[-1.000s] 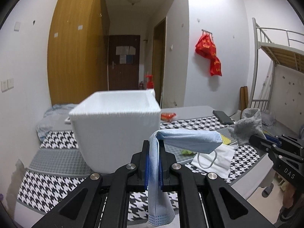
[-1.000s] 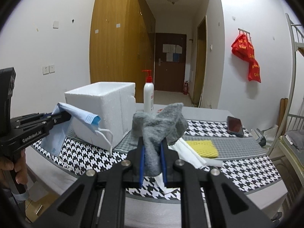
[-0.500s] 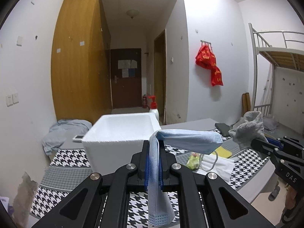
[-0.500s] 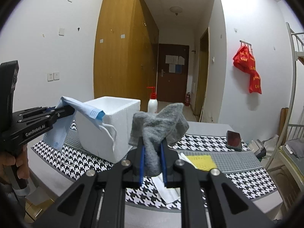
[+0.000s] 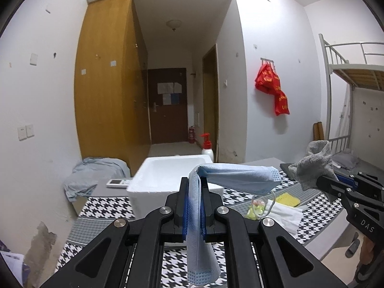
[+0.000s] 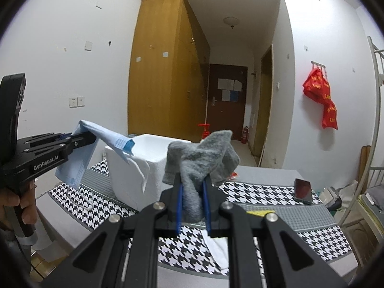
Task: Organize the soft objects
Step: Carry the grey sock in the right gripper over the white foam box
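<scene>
My left gripper (image 5: 194,206) is shut on a light blue face mask (image 5: 230,180), held in the air in front of a white foam box (image 5: 168,175). The mask folds over the fingers and its end hangs down. My right gripper (image 6: 192,201) is shut on a grey sock (image 6: 201,158), held above the table to the right of the box (image 6: 134,175). In the left wrist view the right gripper (image 5: 321,182) shows at the right with the sock (image 5: 314,163). In the right wrist view the left gripper (image 6: 81,139) shows at the left with the mask (image 6: 105,139).
A houndstooth-patterned table (image 5: 108,206) bears the box, a white cloth (image 5: 285,213), a yellow sponge (image 5: 288,200), a small yellow-green wrapper (image 5: 255,212), a remote (image 5: 117,182), a pump bottle (image 5: 207,147) and a phone (image 6: 303,189). A bunk bed (image 5: 348,72) stands at the right.
Both grippers have risen and pulled back with their loads. The foam box looks lower and farther in both views, and its open top now shows.
</scene>
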